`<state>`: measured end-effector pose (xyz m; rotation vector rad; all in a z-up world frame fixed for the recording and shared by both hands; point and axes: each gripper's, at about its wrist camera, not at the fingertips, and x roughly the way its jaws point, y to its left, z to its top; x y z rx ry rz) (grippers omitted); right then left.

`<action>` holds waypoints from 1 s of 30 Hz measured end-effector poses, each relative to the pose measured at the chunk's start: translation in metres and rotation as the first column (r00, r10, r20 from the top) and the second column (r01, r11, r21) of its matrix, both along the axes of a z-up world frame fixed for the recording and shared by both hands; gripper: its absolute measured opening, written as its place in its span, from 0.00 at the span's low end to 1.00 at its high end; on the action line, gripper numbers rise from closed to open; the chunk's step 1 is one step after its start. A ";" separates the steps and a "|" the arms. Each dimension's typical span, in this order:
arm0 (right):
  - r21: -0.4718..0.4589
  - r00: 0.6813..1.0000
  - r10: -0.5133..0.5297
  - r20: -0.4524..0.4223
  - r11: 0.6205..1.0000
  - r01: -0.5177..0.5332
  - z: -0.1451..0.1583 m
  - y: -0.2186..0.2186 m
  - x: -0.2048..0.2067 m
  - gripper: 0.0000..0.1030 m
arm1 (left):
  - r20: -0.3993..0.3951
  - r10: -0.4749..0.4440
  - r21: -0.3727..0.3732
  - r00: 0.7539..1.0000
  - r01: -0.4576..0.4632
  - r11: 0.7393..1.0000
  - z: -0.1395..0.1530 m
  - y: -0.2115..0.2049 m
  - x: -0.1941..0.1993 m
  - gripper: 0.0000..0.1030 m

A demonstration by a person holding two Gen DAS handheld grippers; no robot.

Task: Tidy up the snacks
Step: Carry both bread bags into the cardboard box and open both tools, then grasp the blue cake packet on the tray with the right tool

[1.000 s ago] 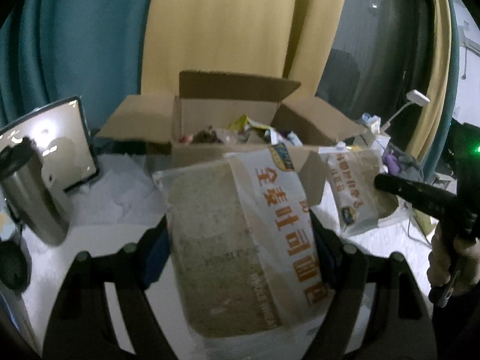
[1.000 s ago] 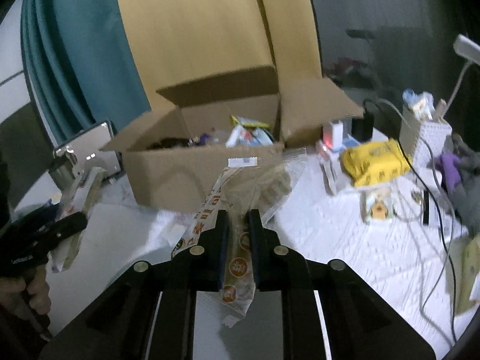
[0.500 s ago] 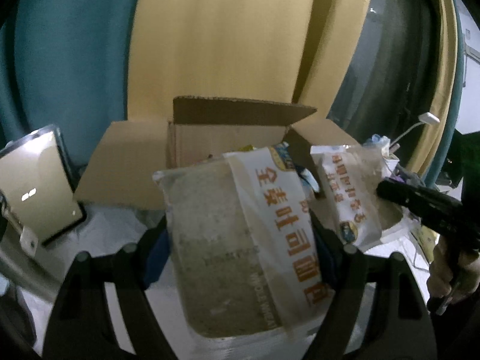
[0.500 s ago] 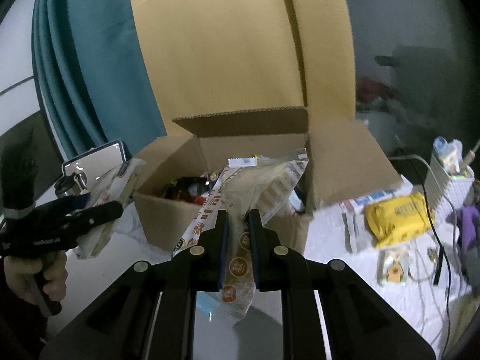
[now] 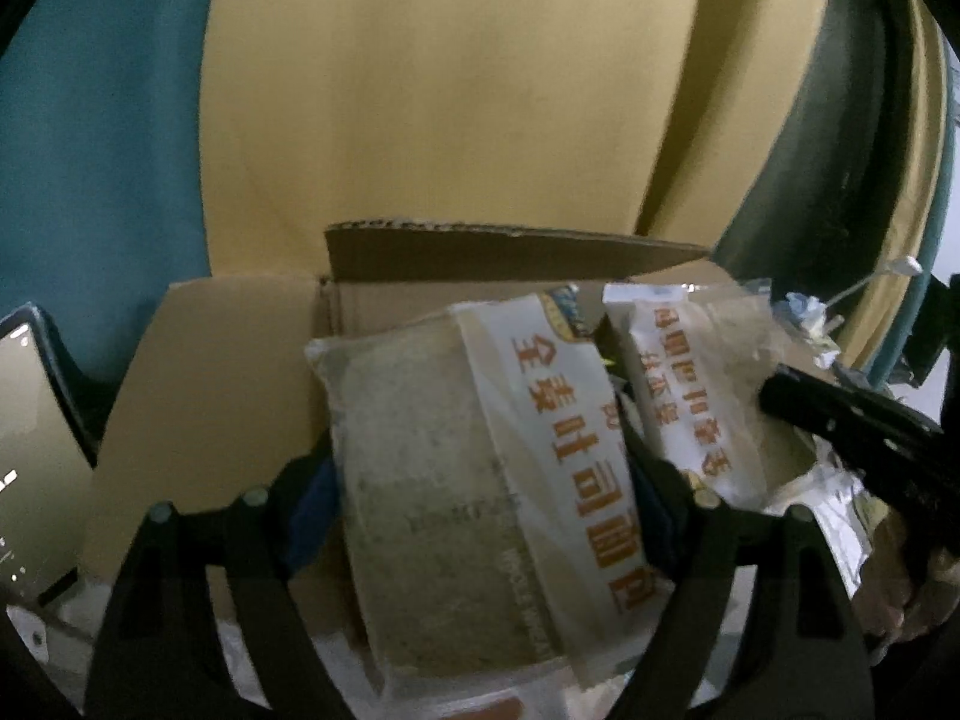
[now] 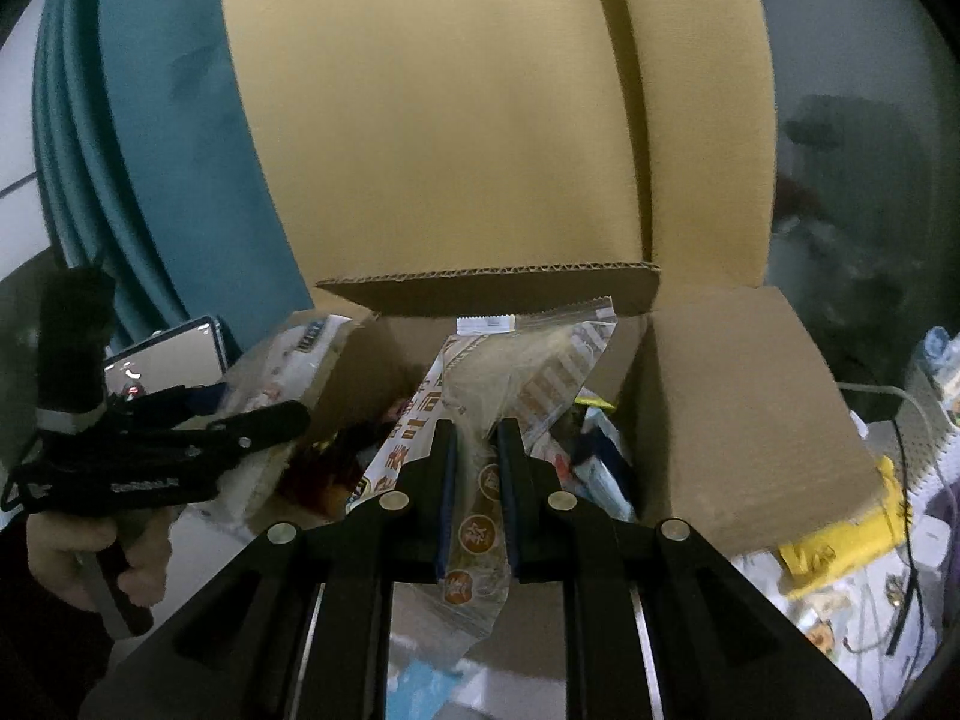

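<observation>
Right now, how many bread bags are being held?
2: one bread bag is clamped in the left gripper, the other bread bag in the right gripper, both over the open cardboard box.

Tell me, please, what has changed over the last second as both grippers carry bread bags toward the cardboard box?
Both grippers moved closer to the open brown cardboard box. The left gripper still clamps the wholewheat toast bag; the right gripper still pinches the clear bread bag.

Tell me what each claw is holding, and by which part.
Left claw: a bread bag, gripped across its wide middle. Right claw: a second bread bag, pinched at its narrow bottom end.
</observation>
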<state>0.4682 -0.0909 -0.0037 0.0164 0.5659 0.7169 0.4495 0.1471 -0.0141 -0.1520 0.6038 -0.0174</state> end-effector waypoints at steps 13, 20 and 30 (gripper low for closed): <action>-0.011 0.998 -0.038 -0.048 0.999 0.038 -0.019 0.017 0.013 0.63 | 0.044 0.040 -0.042 0.998 -0.038 0.998 0.007 0.015 -0.020 0.91; -0.033 0.997 -0.026 -0.068 0.999 0.024 -0.030 0.004 -0.026 0.63 | 0.048 0.045 -0.051 0.998 -0.043 0.998 0.004 0.012 -0.064 0.91; -0.212 0.987 -0.129 -0.098 0.972 0.106 -0.091 -0.017 -0.072 0.63 | -0.013 0.070 -0.031 0.997 -0.070 0.997 -0.040 -0.001 -0.135 0.91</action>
